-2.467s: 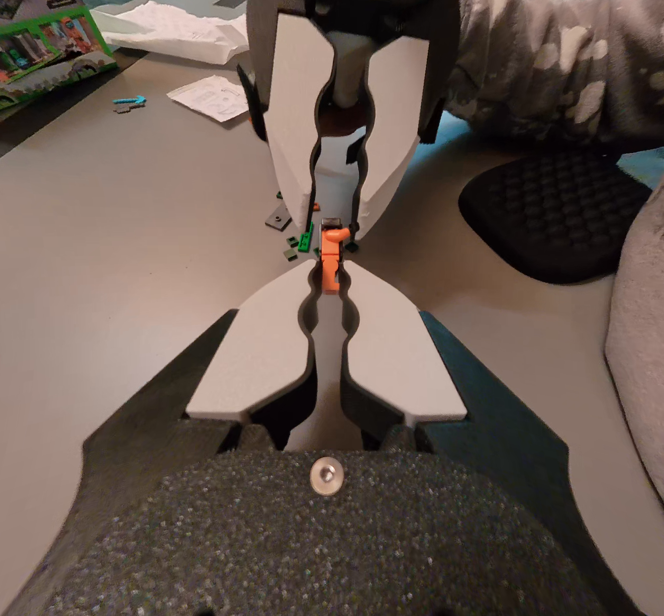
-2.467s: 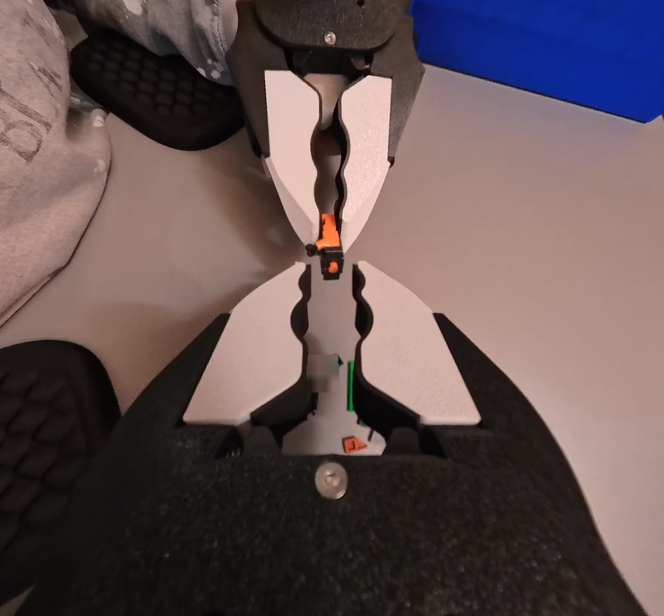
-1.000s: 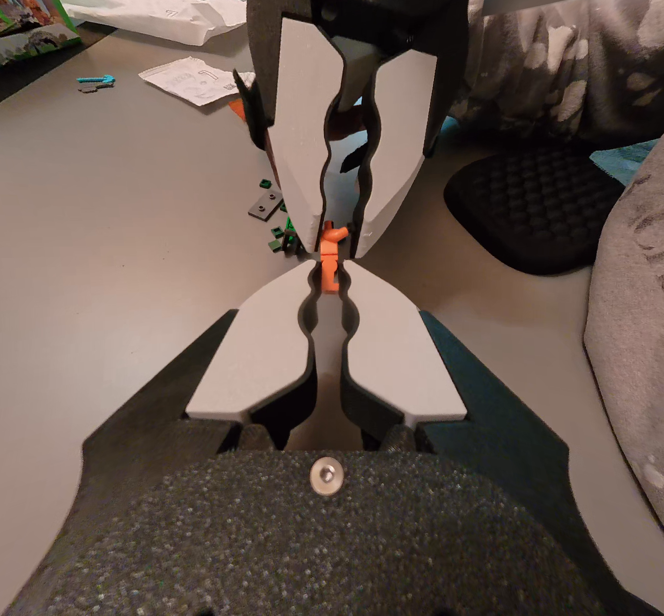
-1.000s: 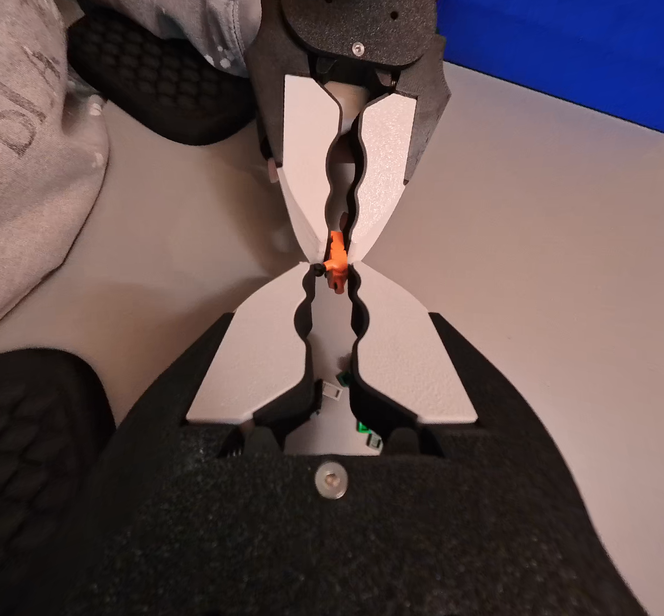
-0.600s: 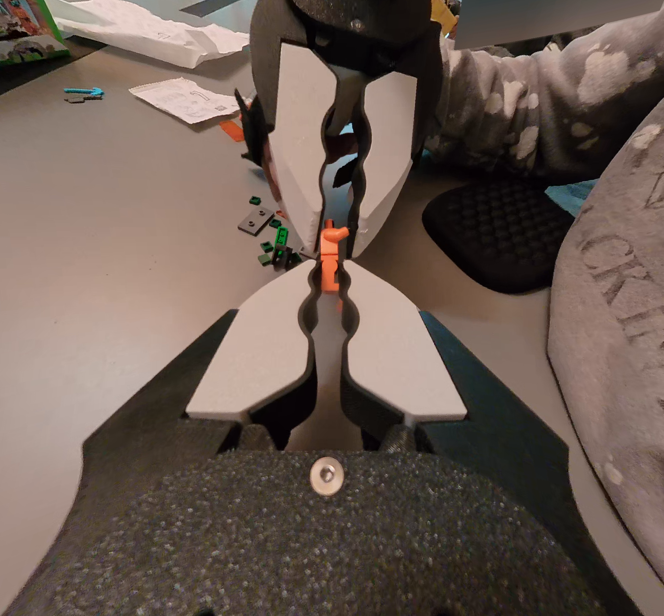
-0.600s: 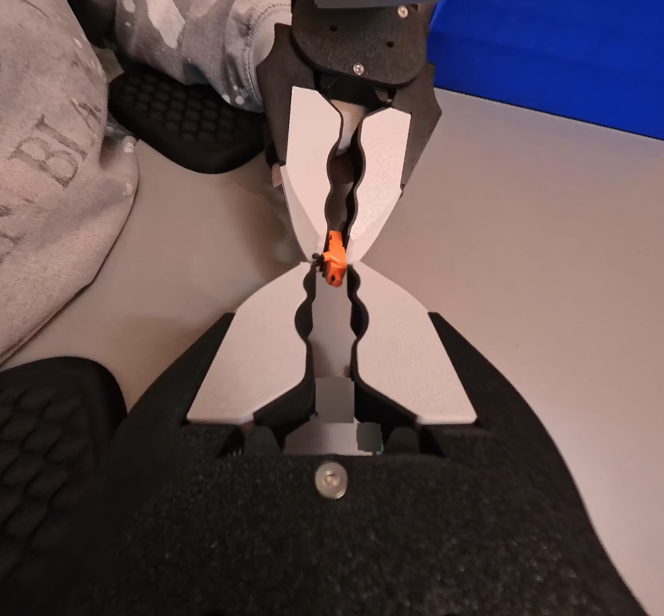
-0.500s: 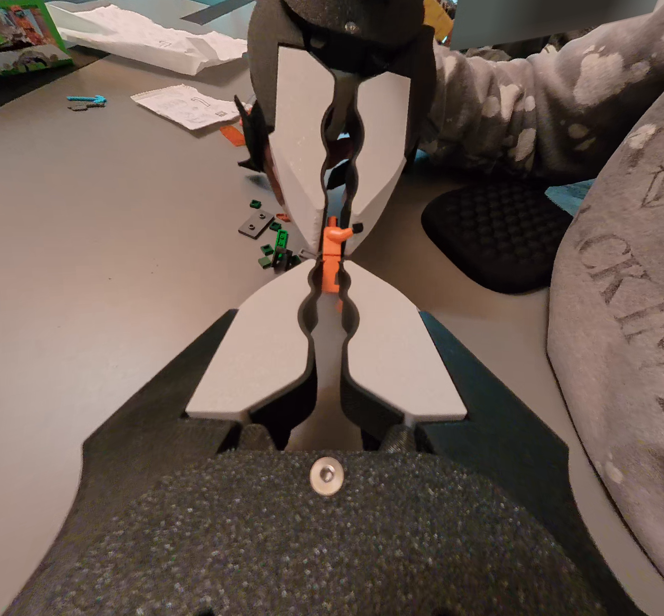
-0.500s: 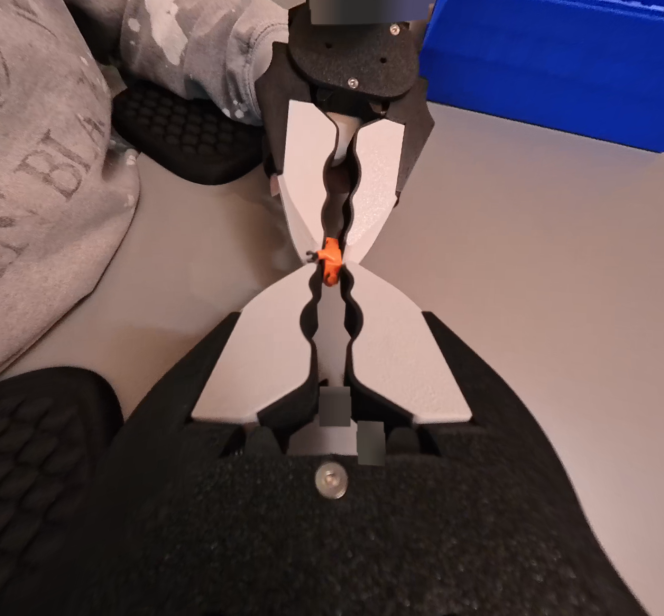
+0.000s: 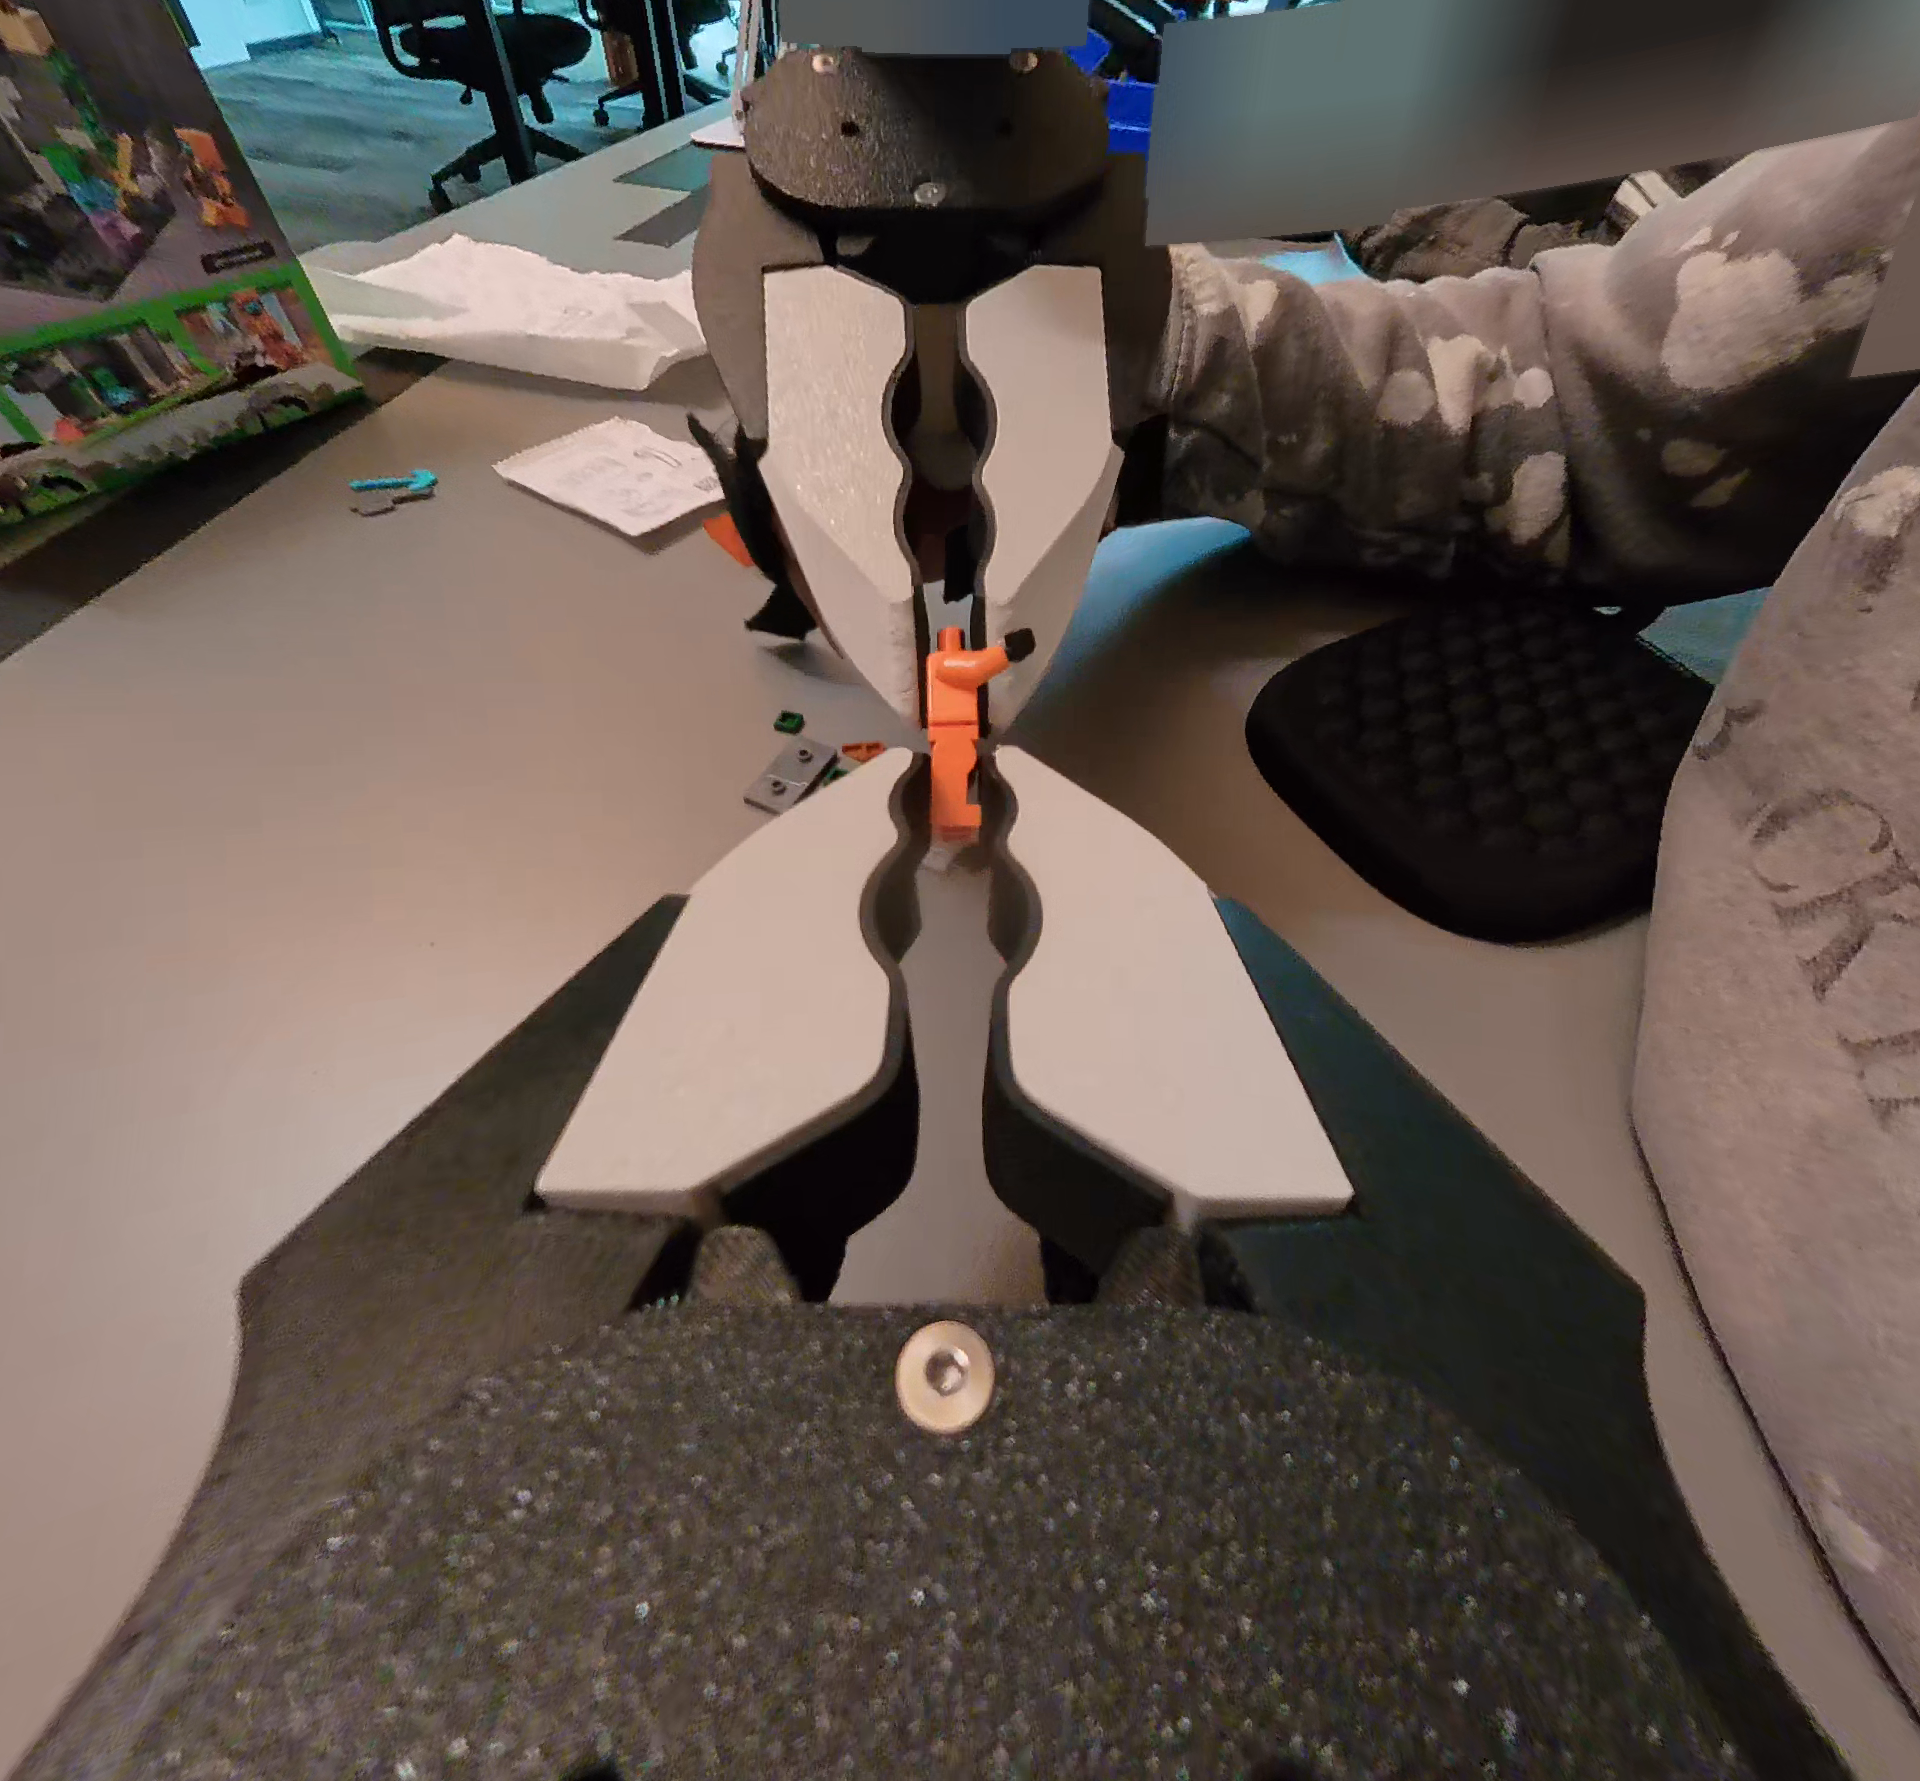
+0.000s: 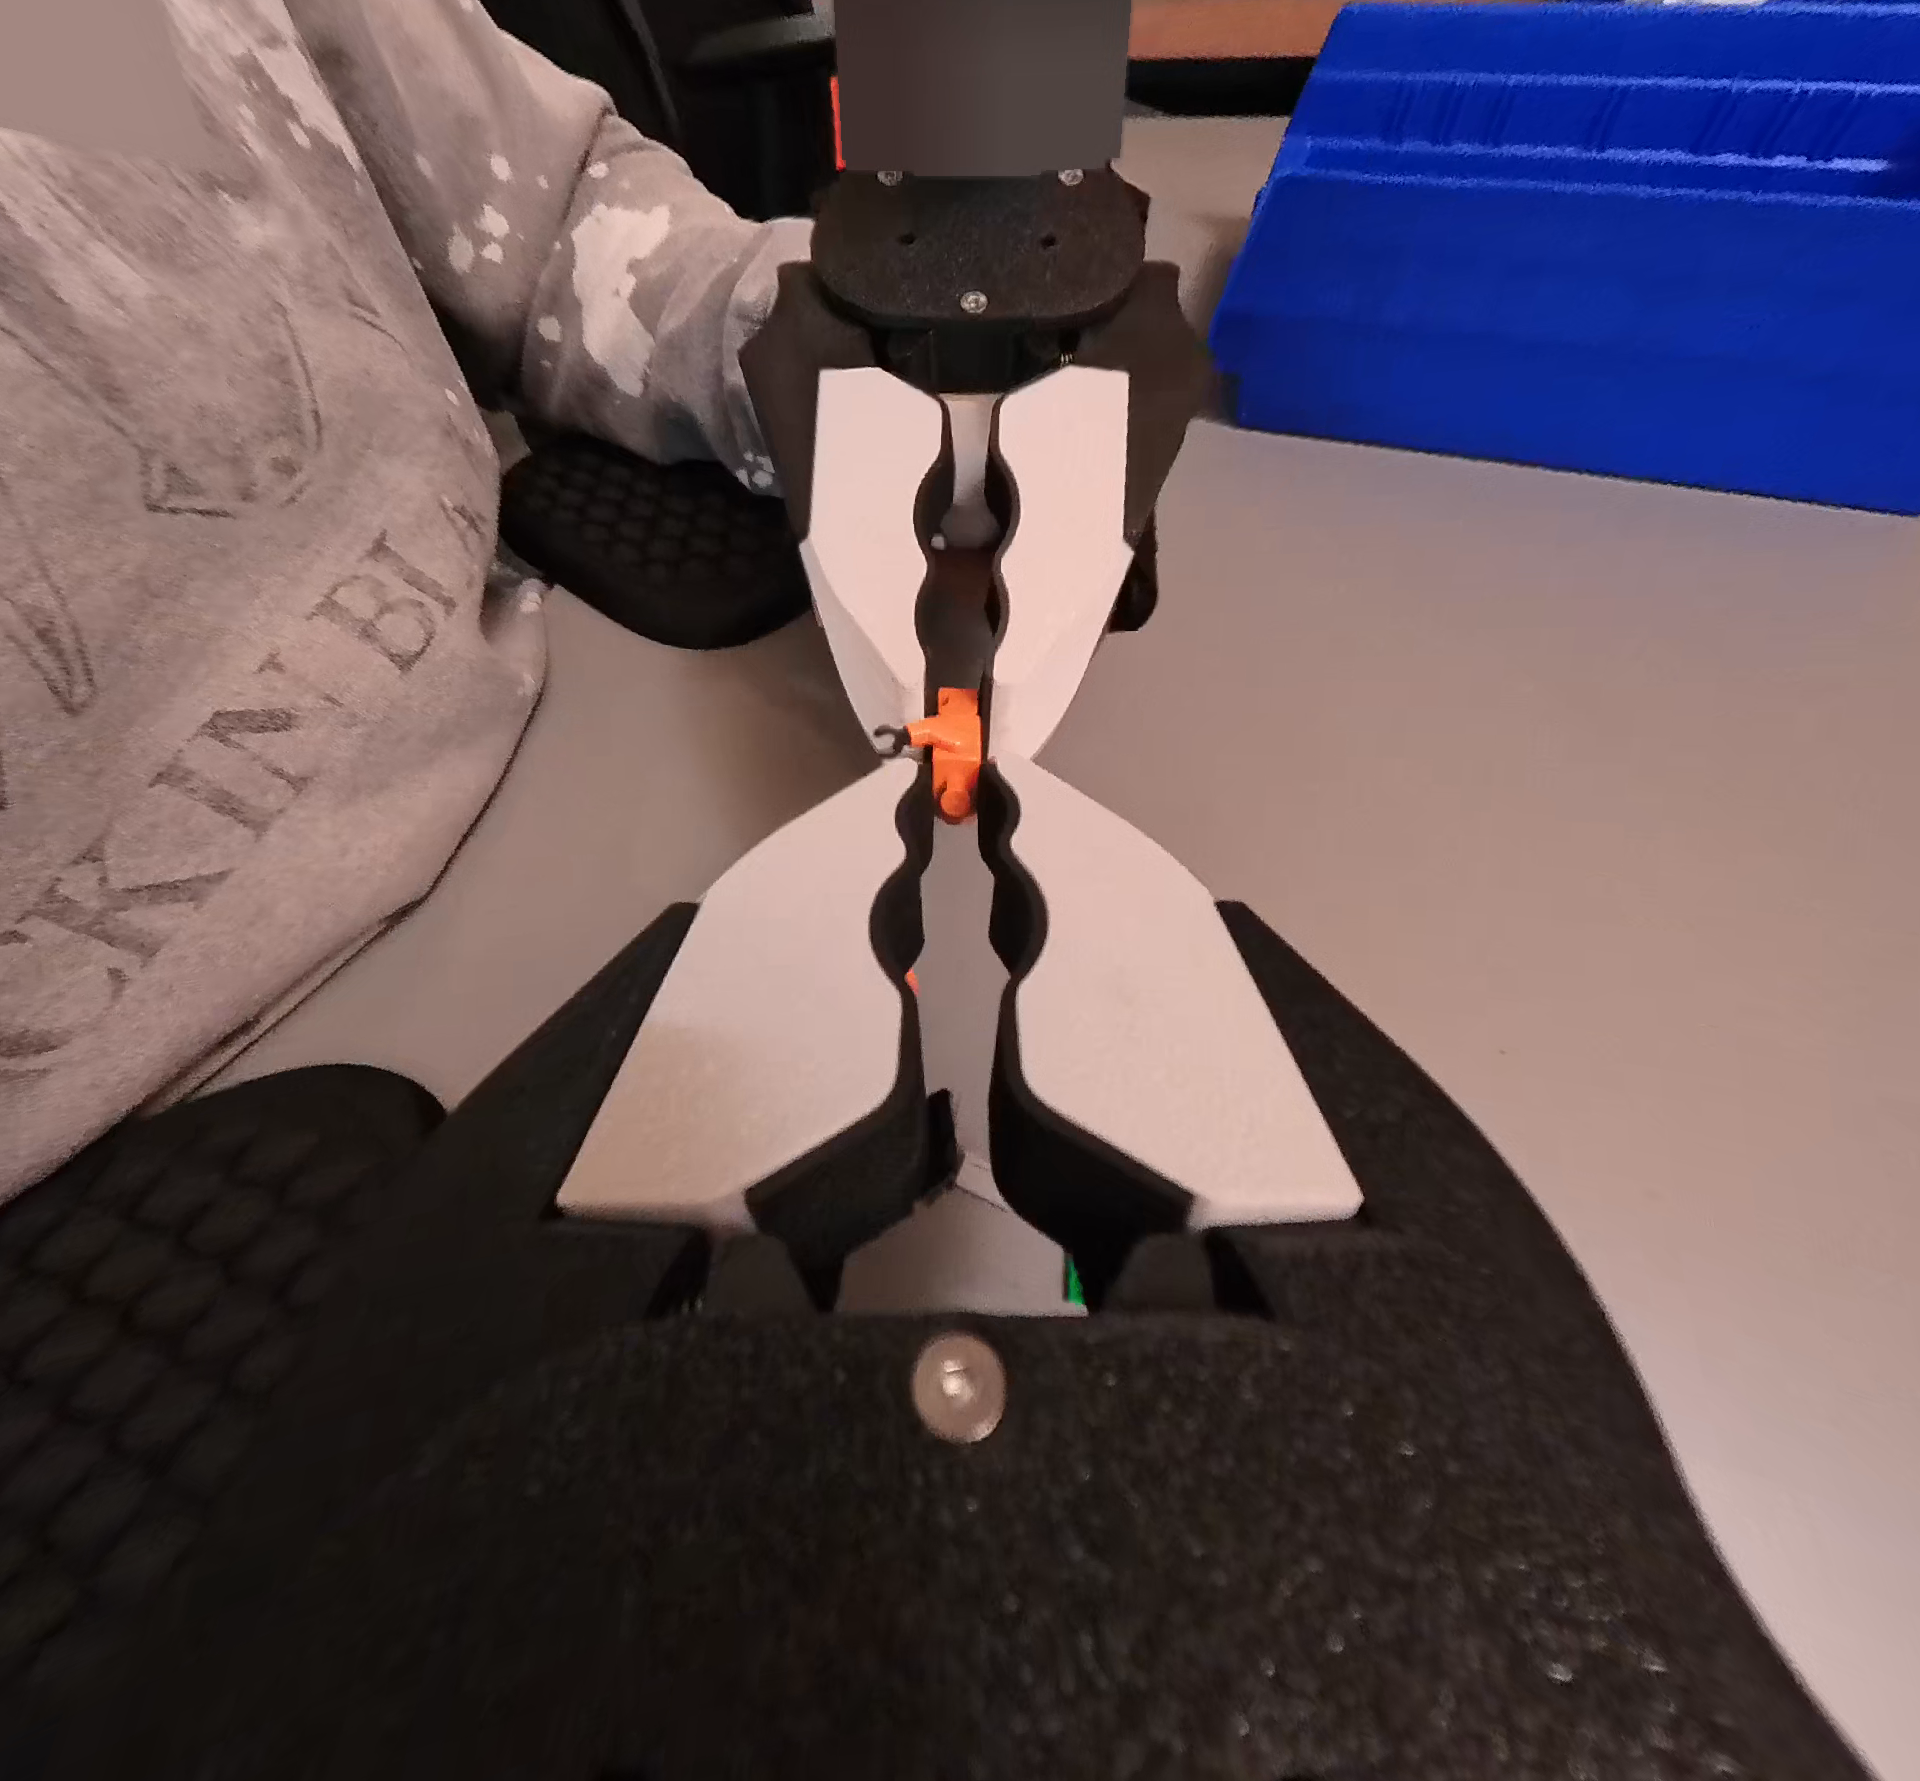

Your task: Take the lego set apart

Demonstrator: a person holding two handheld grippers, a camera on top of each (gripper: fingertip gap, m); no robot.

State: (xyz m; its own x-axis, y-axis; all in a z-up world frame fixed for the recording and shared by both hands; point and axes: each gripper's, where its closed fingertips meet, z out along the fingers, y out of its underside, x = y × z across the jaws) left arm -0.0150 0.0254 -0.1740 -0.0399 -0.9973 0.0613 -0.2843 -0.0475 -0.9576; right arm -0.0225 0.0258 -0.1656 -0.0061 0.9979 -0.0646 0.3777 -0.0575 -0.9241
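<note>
Left gripper (image 9: pixel 951 775): closed on the legs of the orange toy figure (image 9: pixel 951 734).
Right gripper (image 10: pixel 951 786): closed on its upper body.
Figure: held tip to tip above the grey table (image 9: pixel 364 796).
Loose pieces (image 9: pixel 795 770): on the table below.

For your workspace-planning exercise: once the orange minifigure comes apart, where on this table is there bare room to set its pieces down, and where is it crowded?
Free: the grey table between the right gripper and the blue bin, and the stretch left of the left gripper, below the turquoise pickaxe. Crowded: the loose bricks by the orange minifigure, the leaflet, and the black pad.
</note>
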